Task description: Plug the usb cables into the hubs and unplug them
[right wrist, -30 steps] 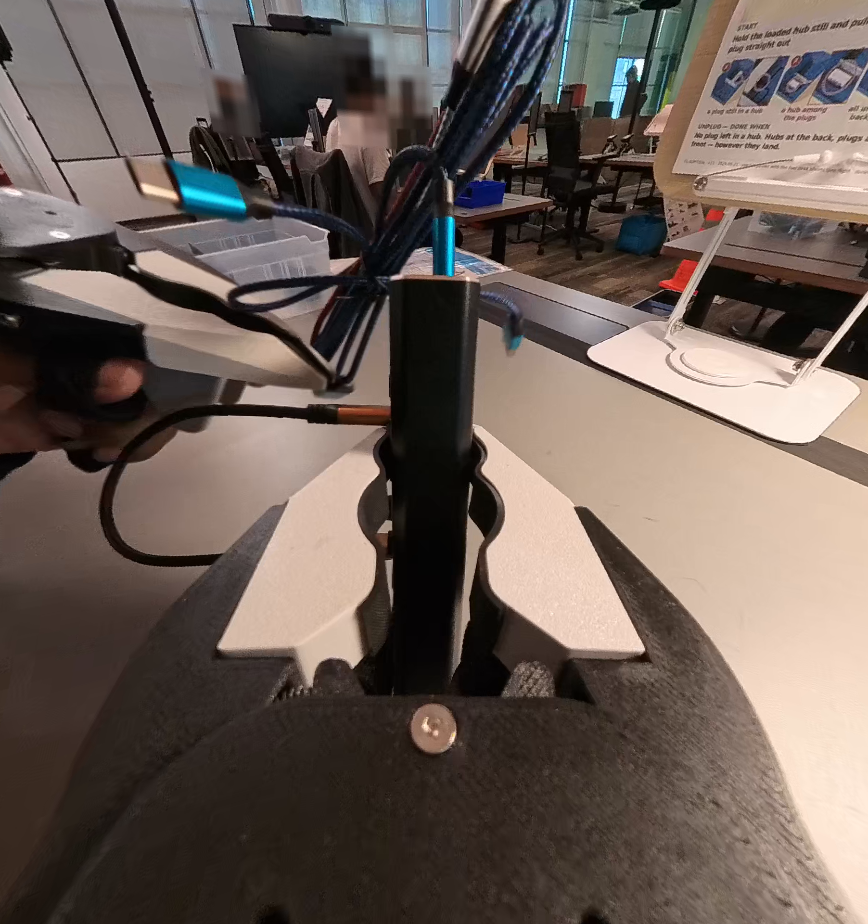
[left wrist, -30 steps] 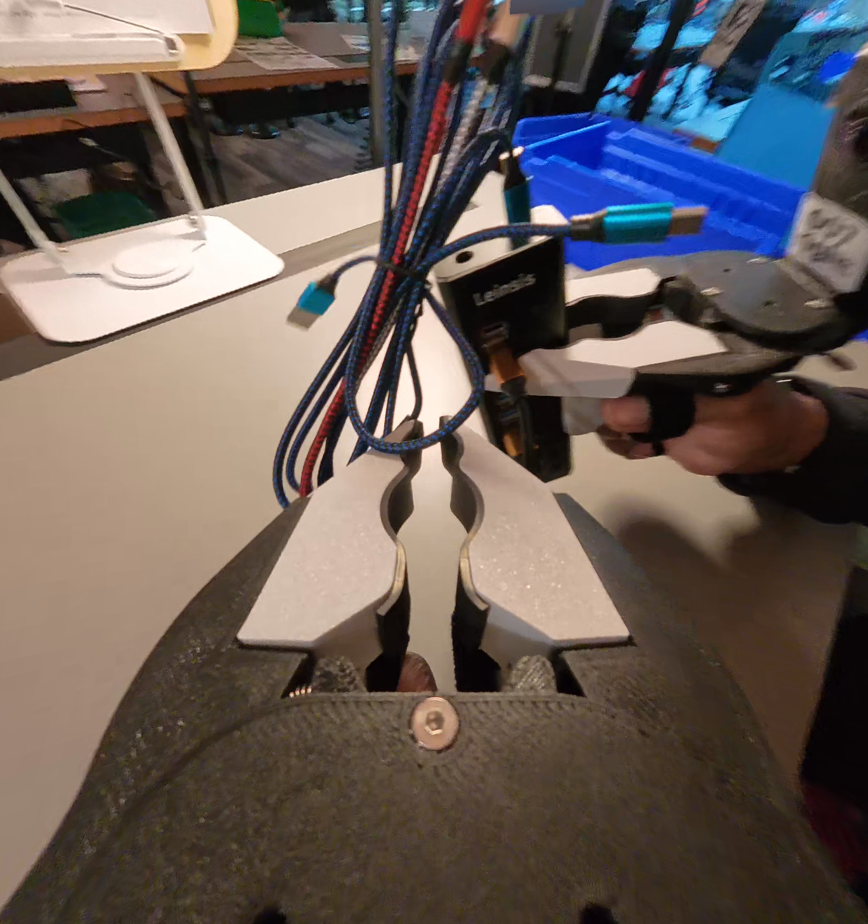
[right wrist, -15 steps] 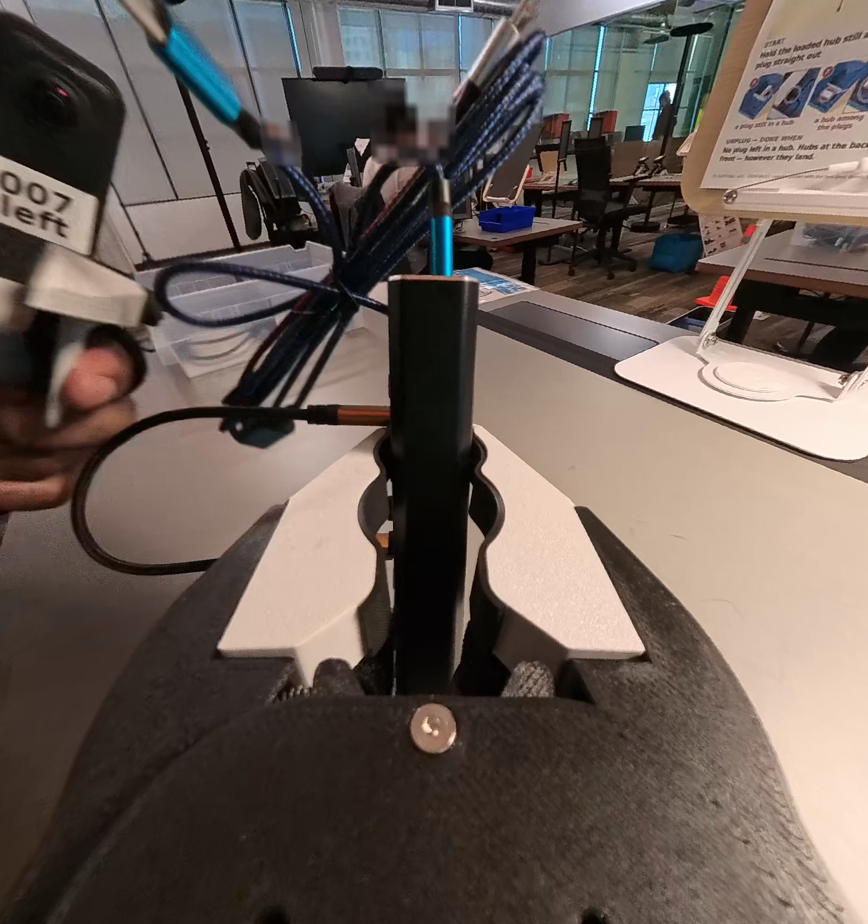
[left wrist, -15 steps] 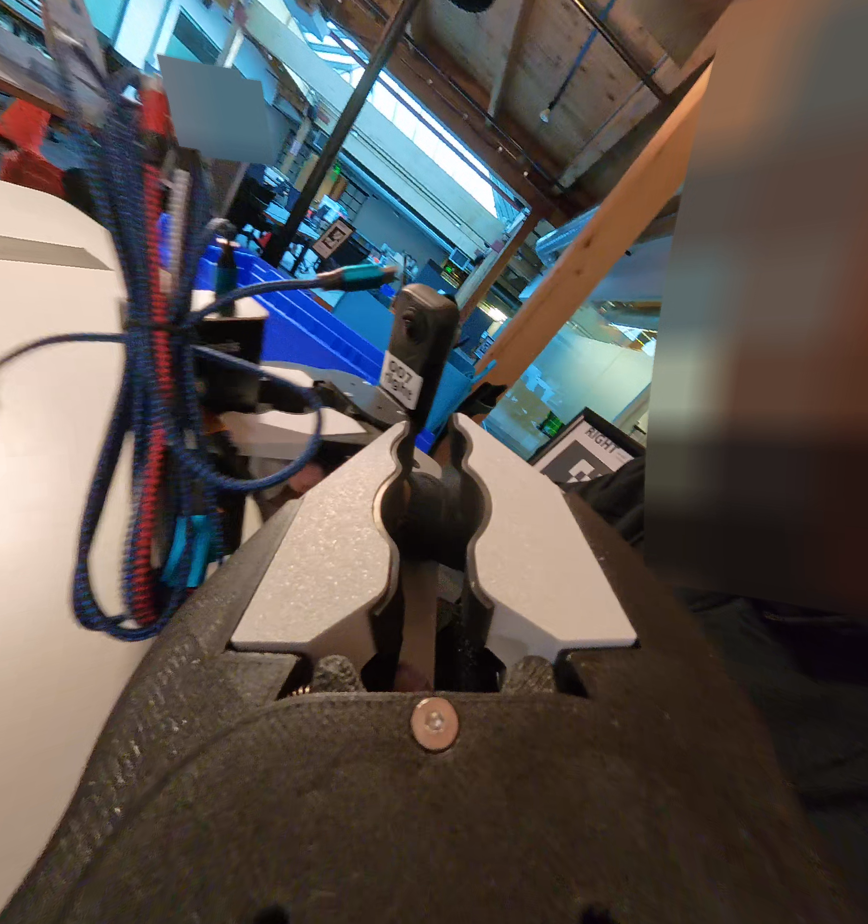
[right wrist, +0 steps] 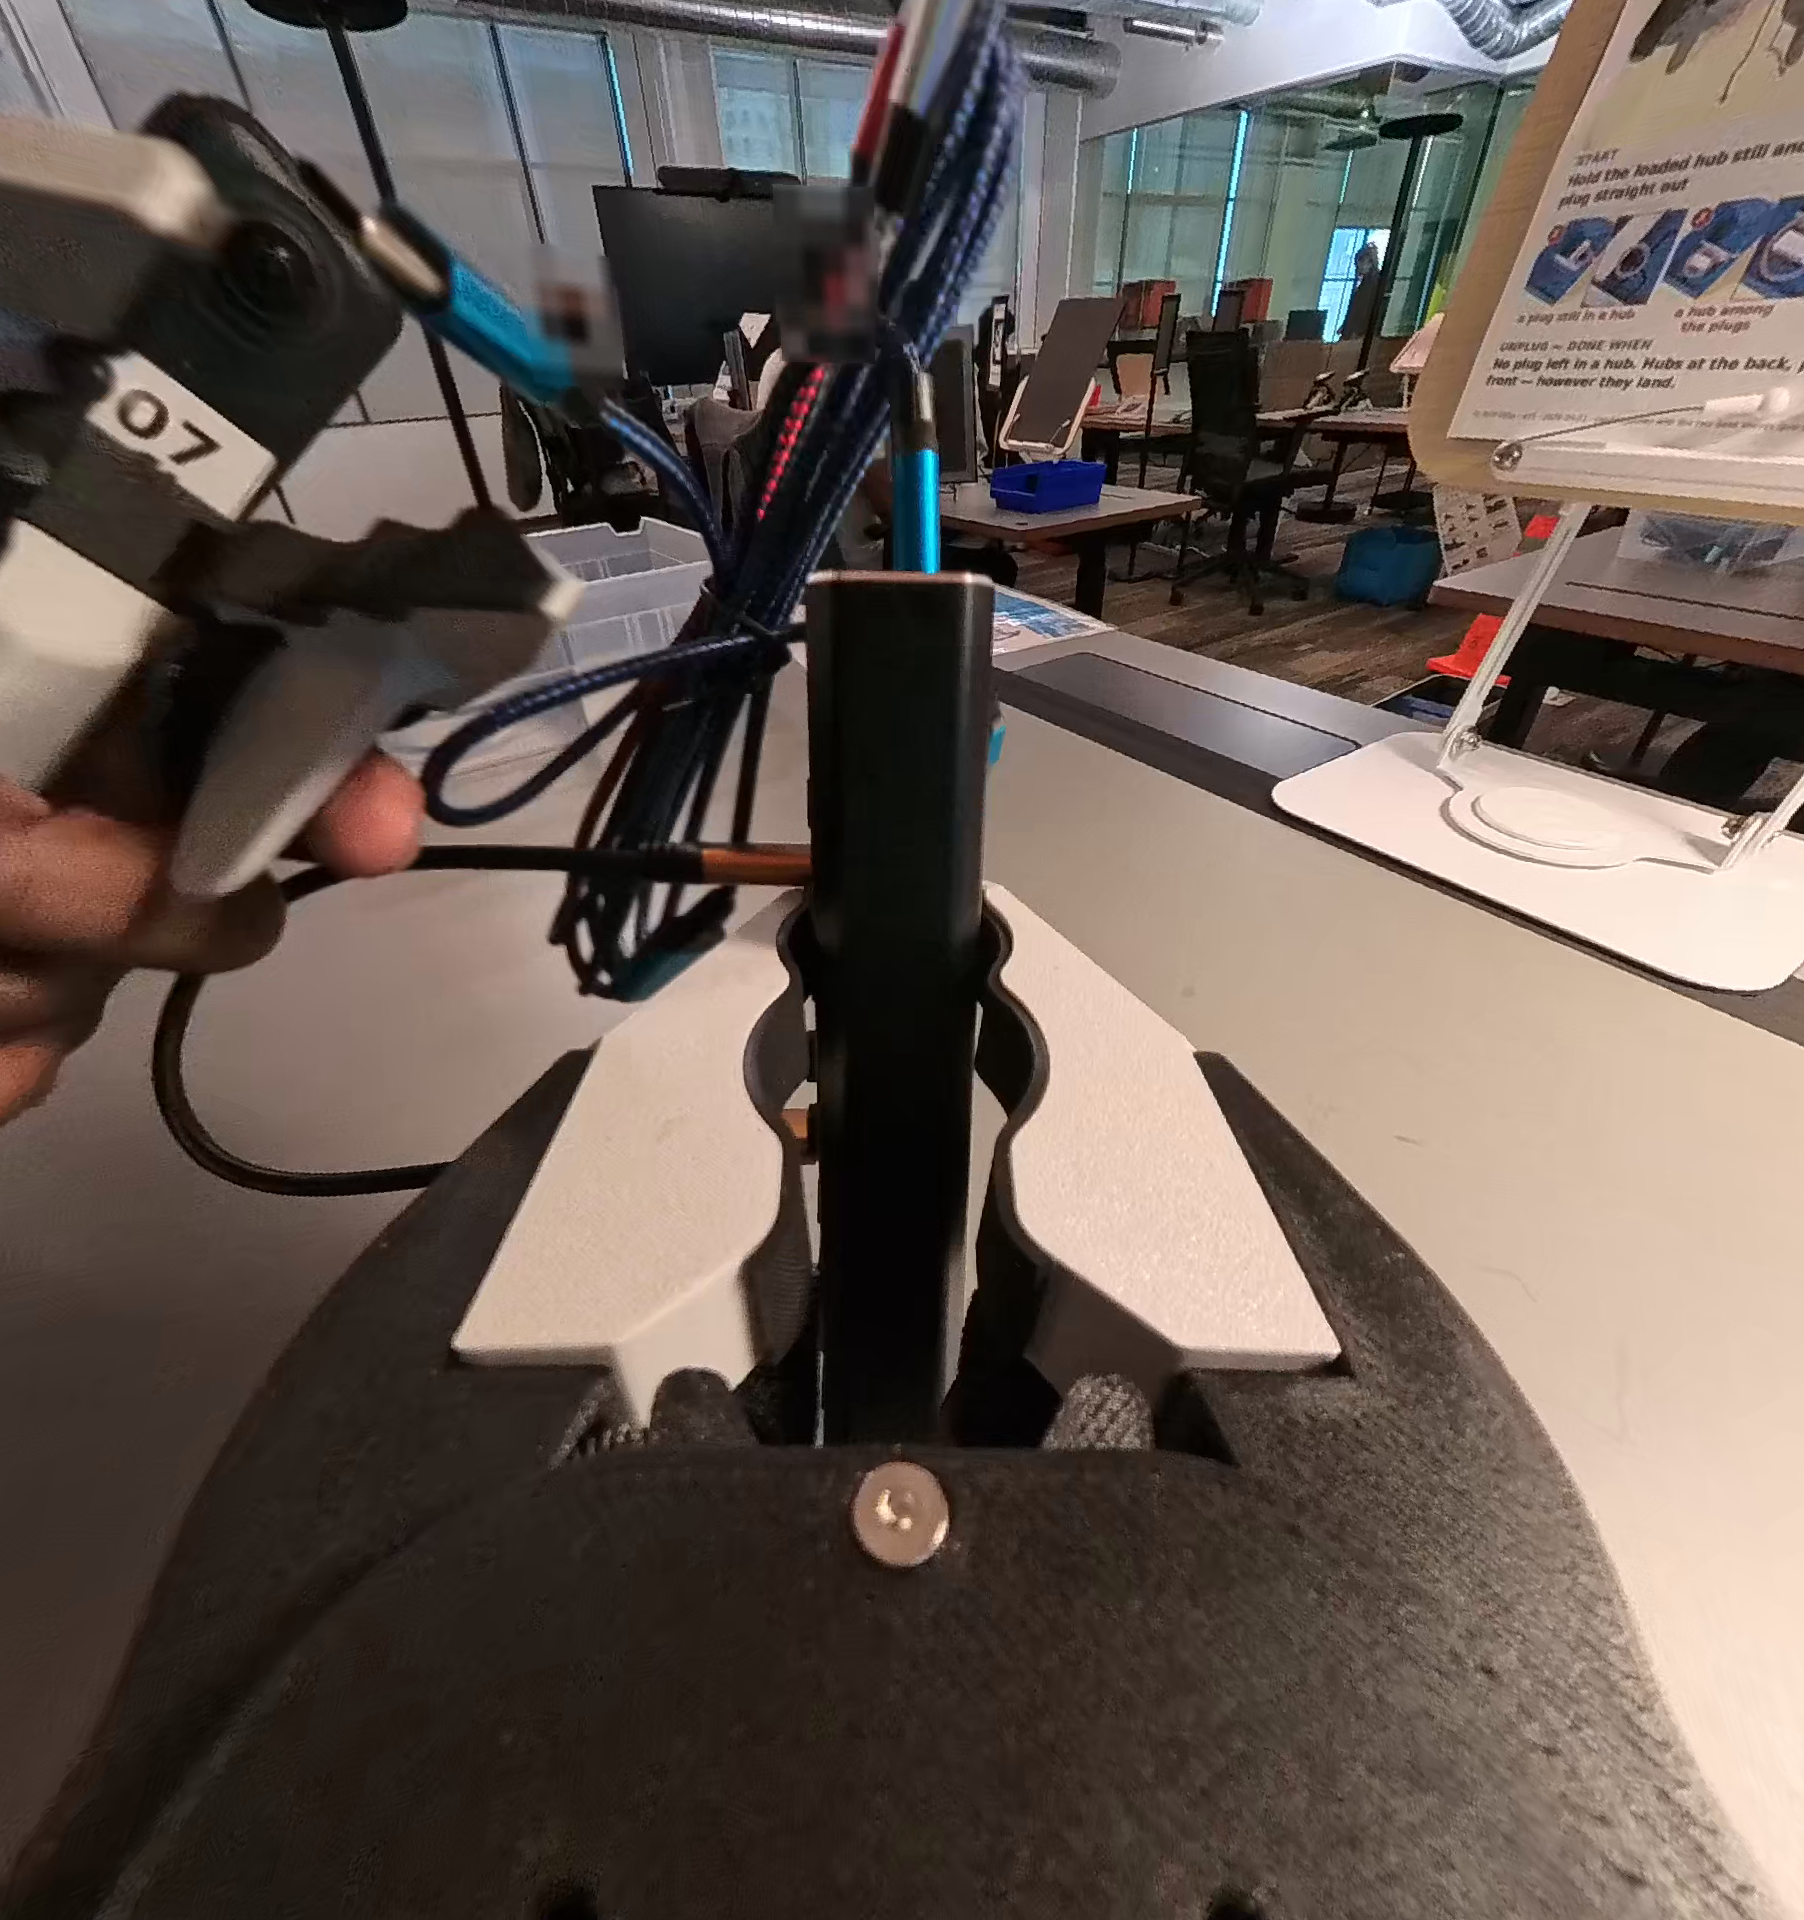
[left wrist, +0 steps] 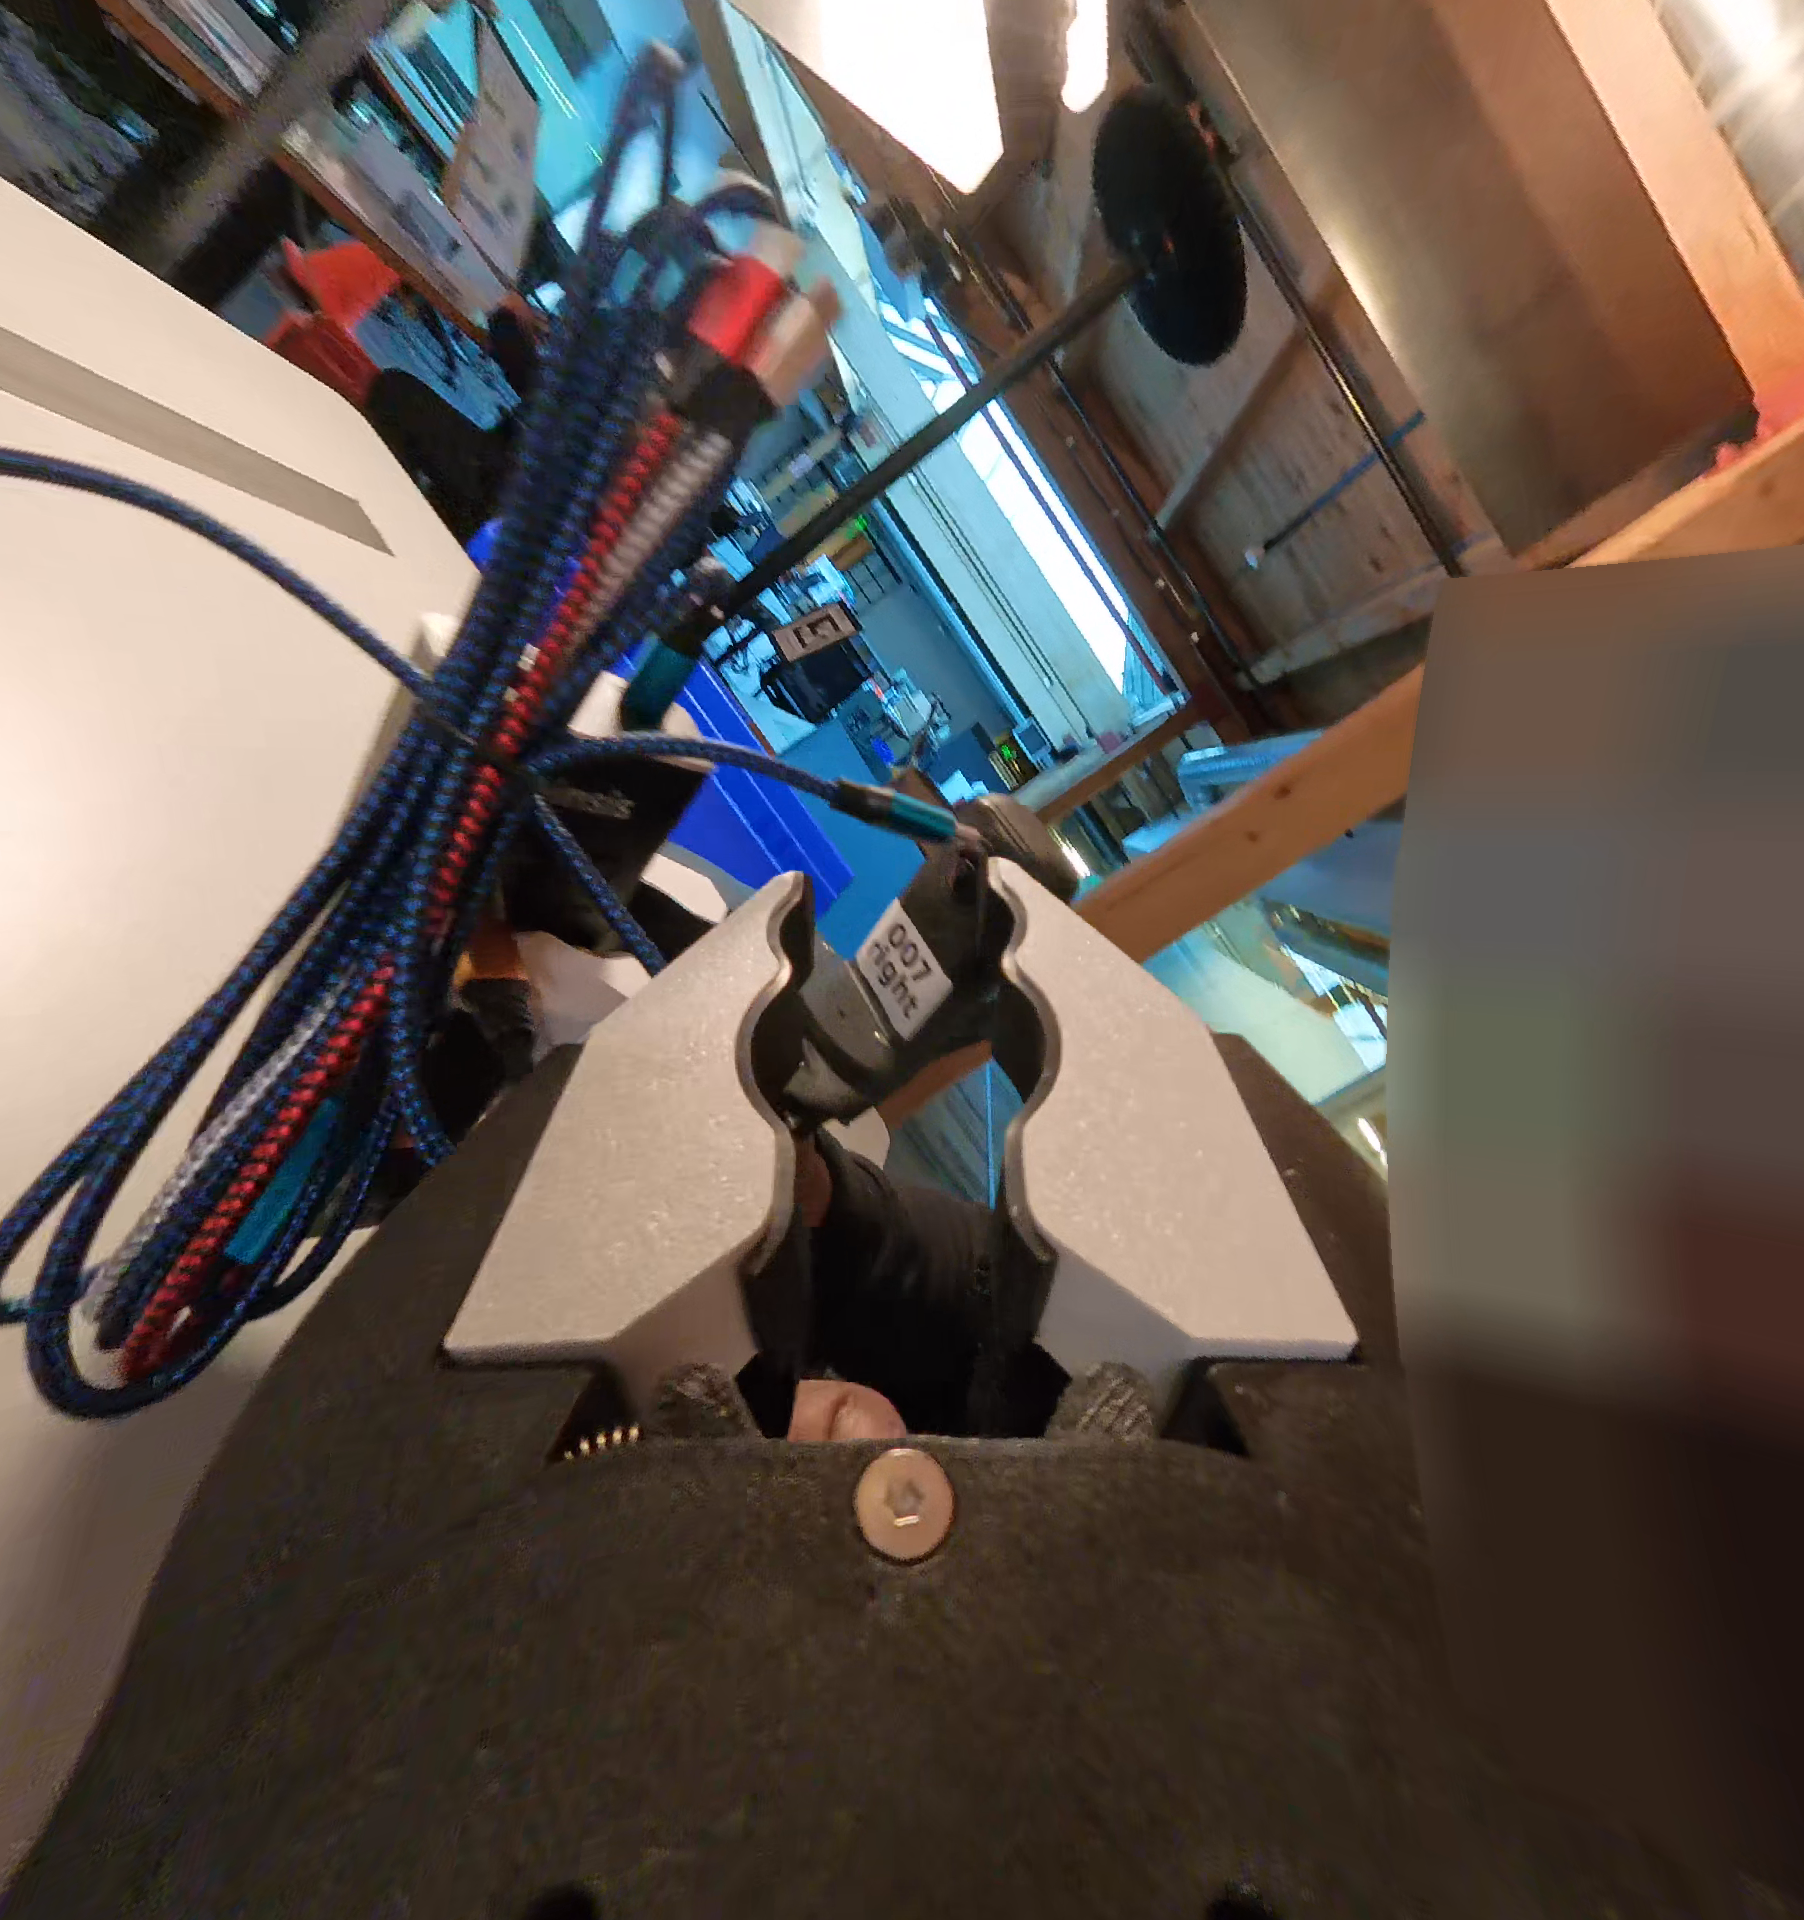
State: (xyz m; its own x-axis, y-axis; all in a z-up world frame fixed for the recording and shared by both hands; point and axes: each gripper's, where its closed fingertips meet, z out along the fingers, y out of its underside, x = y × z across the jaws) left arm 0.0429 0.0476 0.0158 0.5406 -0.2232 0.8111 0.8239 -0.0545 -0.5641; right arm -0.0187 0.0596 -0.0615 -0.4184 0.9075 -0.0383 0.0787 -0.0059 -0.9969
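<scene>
My right gripper (right wrist: 896, 935) is clamped on the black USB hub (right wrist: 893, 831), held upright between its fingers, long axis straight ahead of the camera. A teal-shelled plug (right wrist: 919, 509) sits in the hub's top end, and a black cable with a copper collar (right wrist: 565, 860) goes into its left side. The tied bundle of blue and red braided cables (right wrist: 773, 665) hangs just left of the hub, above the grey table (right wrist: 1397, 1039).

My left gripper (left wrist: 893, 904) is tilted up toward the ceiling, jaws partly open with nothing between them. In the right view it's up-left of the hub, near the bundle. A loose teal plug (left wrist: 898, 816) floats just past the left fingertips, not gripped.

Step, as I read it: unplugging, hub braced.

Next move: level the left gripper, line it up on the top plug's shell, close, pull straight along the hub axis. The bundle may snag.
</scene>
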